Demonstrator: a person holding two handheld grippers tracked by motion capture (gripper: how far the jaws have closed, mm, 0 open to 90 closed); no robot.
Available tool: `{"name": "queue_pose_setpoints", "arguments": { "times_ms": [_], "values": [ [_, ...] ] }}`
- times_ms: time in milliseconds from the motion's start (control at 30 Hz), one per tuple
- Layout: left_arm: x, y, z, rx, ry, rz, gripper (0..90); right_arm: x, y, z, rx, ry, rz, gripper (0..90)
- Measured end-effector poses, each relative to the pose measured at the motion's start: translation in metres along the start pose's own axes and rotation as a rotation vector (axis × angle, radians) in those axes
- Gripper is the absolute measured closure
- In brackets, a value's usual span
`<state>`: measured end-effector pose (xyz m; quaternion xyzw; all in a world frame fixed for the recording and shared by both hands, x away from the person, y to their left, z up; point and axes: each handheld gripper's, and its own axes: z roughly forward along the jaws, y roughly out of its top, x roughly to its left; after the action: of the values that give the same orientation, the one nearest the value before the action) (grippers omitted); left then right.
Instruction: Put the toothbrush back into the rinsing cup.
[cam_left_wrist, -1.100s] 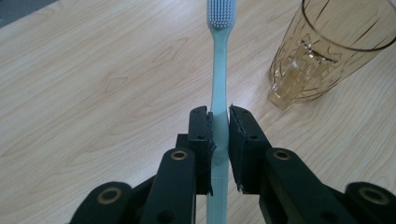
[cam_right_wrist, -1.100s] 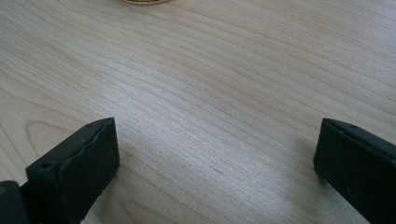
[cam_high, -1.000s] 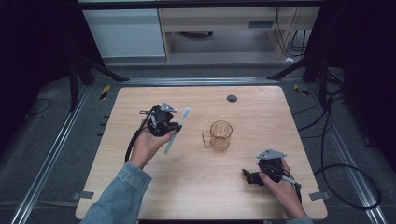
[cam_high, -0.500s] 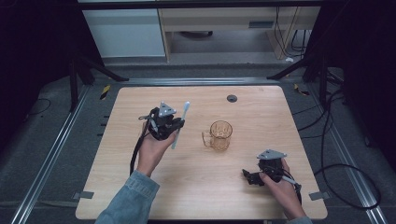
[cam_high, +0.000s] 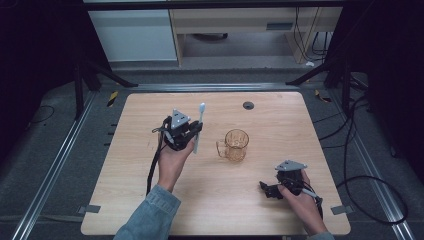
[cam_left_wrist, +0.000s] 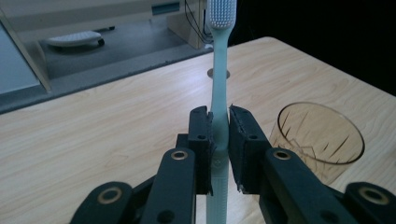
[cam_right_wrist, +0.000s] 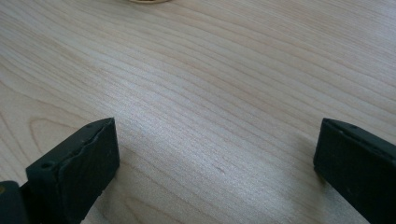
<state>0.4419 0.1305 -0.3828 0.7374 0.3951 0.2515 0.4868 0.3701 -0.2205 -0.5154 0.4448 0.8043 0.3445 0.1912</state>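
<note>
The left hand-held gripper (cam_left_wrist: 219, 140) clamped a pale green toothbrush (cam_left_wrist: 219, 93) upright by its handle, bristles up, above the table (cam_left_wrist: 93, 126); an amber cup (cam_left_wrist: 322, 140) stood nearby.

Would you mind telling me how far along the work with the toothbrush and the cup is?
Done: the left gripper is shut on the toothbrush, holding it off the table with the bristles pointing away from the hand.
In hand: the brush sits beside the amber cup, not over it.
Left: probably placing the brush into the cup, which looks empty. The right gripper rests open near the table's edge.
</note>
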Motion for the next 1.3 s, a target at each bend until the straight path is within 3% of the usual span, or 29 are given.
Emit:
{"name": "queue_pose_setpoints", "arguments": {
  "times_ms": [267,667,1300],
  "values": [
    [-0.012,0.01,0.002,-0.09,0.02,0.002,78.9,0.0,0.0,0.0,0.0,0.002,0.0,0.5],
    [-0.02,0.019,0.004,-0.131,0.023,0.001,78.9,0.0,0.0,0.0,0.0,0.003,-0.006,0.5],
    [-0.036,0.033,-0.001,-0.244,0.039,0.006,78.9,0.0,0.0,0.0,0.0,0.007,-0.008,0.6]
  ]
}}
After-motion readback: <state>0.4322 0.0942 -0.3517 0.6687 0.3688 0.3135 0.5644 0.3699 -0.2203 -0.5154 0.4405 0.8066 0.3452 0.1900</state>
